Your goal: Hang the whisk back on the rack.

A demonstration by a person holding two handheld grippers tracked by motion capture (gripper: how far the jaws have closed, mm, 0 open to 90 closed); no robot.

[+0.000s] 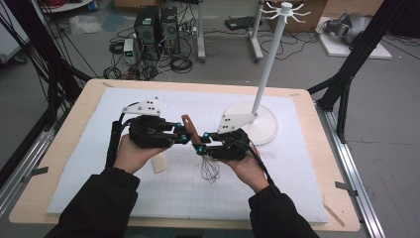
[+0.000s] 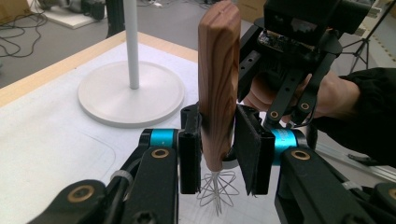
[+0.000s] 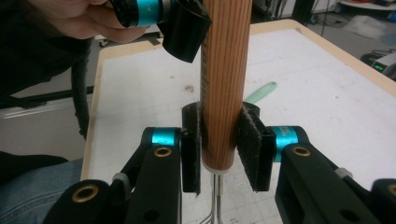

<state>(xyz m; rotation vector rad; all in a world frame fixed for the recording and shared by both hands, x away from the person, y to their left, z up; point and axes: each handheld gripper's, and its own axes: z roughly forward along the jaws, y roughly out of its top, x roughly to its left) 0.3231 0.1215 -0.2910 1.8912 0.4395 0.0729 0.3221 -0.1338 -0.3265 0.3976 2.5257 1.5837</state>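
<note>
1. Whisk (image 1: 194, 135) hangs above the white mat (image 1: 297, 163) at mid-table, between both grippers, left of the white stand (image 1: 257, 124).
2. Its long axis runs near upright: wooden handle (image 2: 218, 88) up, tilted slightly far-left, wire loops (image 1: 210, 169) down.
3. Right gripper (image 3: 220, 154) pinches the handle's lower end.
4. Left gripper (image 2: 219, 154) brackets the handle; its left pad touches, the right one's contact is unclear.

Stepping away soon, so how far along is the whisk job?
Done: the whisk is lifted off the table. In hand: left gripper and right gripper both clamp its wooden handle. Remaining: probably hanging it on the white stand, whose hooks are bare.
</note>
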